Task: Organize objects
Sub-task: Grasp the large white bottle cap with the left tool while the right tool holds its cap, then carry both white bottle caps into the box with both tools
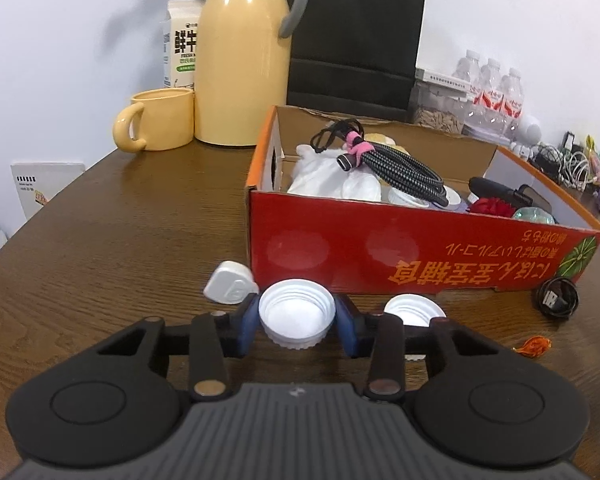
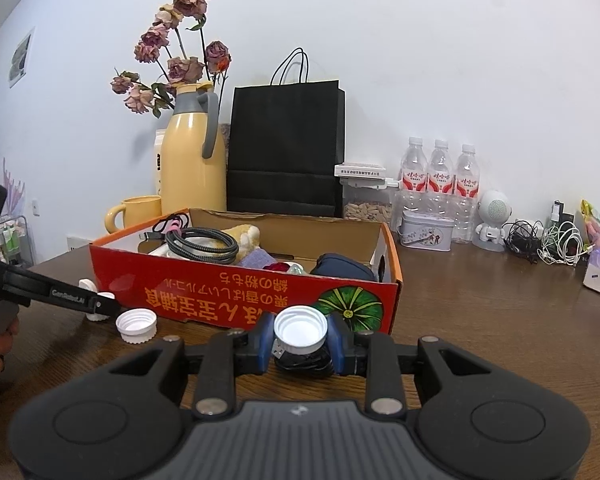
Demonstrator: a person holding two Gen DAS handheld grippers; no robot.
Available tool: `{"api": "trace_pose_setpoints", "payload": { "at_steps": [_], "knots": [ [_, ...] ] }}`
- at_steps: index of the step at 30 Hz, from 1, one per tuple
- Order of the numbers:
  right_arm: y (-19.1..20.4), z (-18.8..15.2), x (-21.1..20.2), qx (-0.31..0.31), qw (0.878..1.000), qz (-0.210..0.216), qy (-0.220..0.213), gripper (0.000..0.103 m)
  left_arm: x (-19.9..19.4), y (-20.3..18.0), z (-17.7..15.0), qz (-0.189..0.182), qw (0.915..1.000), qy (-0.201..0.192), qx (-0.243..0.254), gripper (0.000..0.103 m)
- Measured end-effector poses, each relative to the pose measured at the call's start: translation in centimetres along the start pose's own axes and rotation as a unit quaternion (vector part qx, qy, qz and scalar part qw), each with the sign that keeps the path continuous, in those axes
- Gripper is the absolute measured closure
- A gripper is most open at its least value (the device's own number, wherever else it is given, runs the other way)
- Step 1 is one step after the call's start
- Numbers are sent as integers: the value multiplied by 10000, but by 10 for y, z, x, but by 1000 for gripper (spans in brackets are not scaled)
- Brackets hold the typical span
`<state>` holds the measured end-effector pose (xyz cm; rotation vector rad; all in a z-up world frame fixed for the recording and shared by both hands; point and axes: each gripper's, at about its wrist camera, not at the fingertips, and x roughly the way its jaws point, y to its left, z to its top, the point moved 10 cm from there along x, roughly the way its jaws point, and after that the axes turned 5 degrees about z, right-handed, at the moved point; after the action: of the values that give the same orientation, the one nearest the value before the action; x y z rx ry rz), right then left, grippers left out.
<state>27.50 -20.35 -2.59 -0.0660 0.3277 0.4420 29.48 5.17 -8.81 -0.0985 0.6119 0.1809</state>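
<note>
So both claws have a cap right now. The left claw [image 1: 297, 322] is clamped on a white screw cap [image 1: 297, 318], open side up, low over the wooden counter [image 1: 120, 240] just in front of the red cardboard box [image 1: 420, 256]. The right claw [image 2: 300, 342] is pinching another white cap [image 2: 300, 328] by its ribbed sides, with a small coil of black cable [image 2: 302, 360] right underneath it. A third cap [image 2: 136, 325] sits loose on the counter by the box, and there's a white plug [image 1: 231, 288] next to the left one. These caps look like light, stiff plastic, probably a bit slick, so squeezing across the ribbed rim seems the safest hold. A gentle squeeze should be enough.
</note>
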Motion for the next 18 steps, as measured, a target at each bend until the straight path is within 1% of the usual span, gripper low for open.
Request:
{"api": "trace_pose_setpoints", "payload": {
  "at_steps": [5, 11, 14, 18],
  "knots": [
    [-1, 0, 0, 17, 10000, -21, -21, 76, -13, -1, 1, -9, 9998, -207, -26, 62],
    [-2, 0, 0, 22, 10000, -44, -24, 76, -36, -5, 1, 11, 9982, -593, 0, 62],
    [-2, 2, 1, -7, 10000, -60, -42, 76, -49, -9, 6, -96, 9970, -764, -17, 62],
    [4, 8, 2, -209, 9997, -90, -101, 76, -60, -21, 19, -236, 9950, -969, 12, 62]
  ]
}}
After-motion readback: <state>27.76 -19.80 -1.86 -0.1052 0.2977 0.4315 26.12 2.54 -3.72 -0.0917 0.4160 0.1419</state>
